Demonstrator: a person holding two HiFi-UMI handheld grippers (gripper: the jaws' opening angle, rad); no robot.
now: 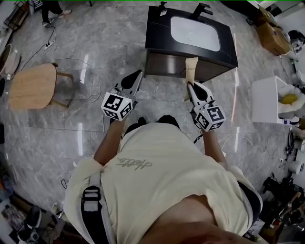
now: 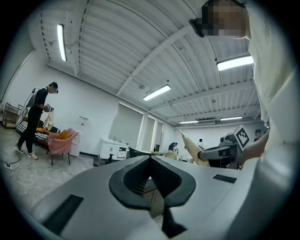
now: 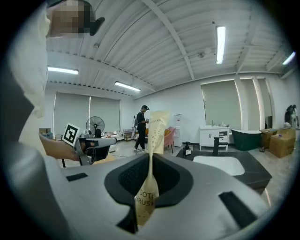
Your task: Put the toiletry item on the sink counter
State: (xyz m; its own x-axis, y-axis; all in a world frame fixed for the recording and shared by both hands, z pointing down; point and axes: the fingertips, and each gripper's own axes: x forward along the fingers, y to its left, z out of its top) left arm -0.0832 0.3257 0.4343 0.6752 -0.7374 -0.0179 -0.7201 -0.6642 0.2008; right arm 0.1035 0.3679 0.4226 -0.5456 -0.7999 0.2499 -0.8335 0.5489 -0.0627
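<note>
Wooden side table [image 1: 32,86] stands on the grey marble floor [image 1: 95,43]. A white cable [image 1: 93,78] loops on the floor just right of it, and what looks like a power strip [image 1: 48,46] lies beyond it. Further beyond the table, a person's legs [image 1: 50,9] show at the top edge of the head view. Well apart to the table's right are cardboard boxes [image 1: 273,37] and, nearer than those, a white unit [image 1: 267,101] with a yellow object [image 1: 289,99] on white cloth just beside it.
</note>
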